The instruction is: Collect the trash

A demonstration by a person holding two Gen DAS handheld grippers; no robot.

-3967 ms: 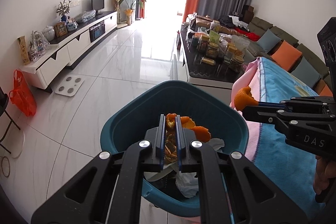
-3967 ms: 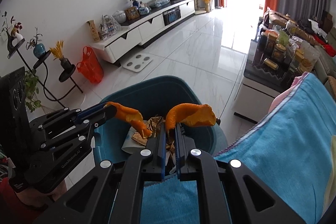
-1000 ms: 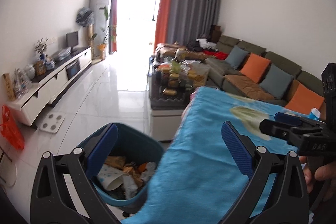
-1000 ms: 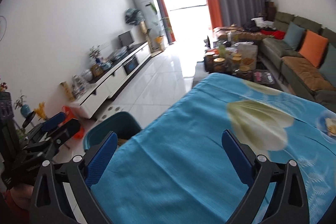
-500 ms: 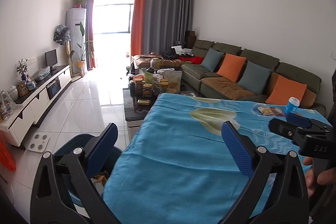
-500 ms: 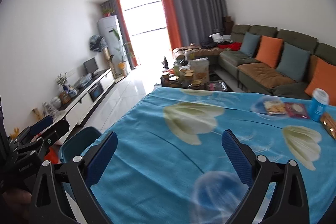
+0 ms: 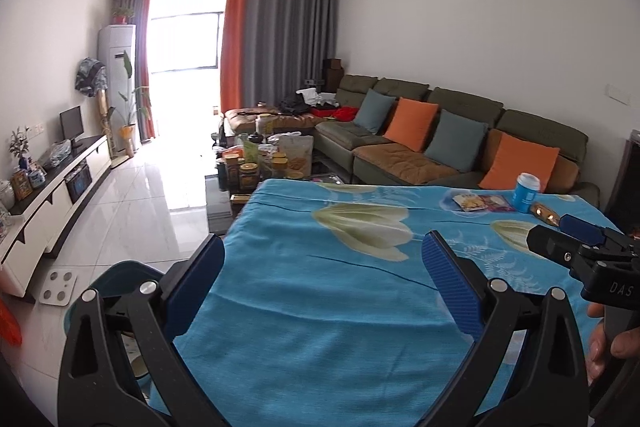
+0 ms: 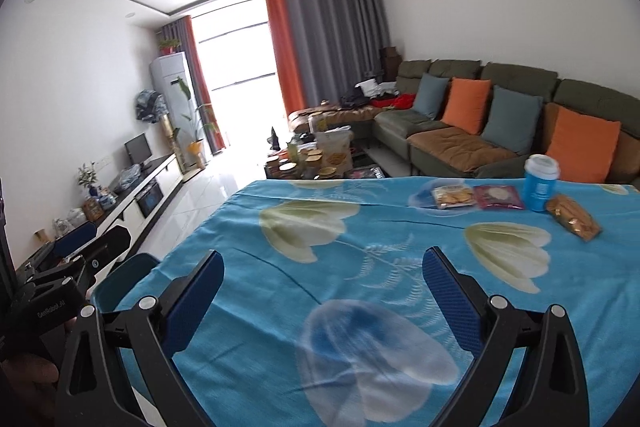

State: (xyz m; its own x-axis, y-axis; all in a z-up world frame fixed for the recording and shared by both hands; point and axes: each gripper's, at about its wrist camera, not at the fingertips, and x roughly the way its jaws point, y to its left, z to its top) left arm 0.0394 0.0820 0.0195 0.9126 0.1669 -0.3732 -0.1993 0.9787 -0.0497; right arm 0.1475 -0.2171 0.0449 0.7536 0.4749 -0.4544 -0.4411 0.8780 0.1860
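Covering table, blue floral cloth [image 8: 360, 267] (snacks far right), sofa [image 8: 500, 131] behind

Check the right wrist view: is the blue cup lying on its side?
No, the blue cup stands upright on the tablecloth, white lid on top, beside the snack packets.

Daylight pours through the far window [image 7: 184, 43], blown out to white, glare spilling across the glossy floor [image 7: 132, 211]. The room reads bright and even, shadows soft. Fisheye bends walls and ceiling toward dark corners. The right wrist view is softly blurred, especially the tablecloth [image 8: 380, 307] up close.
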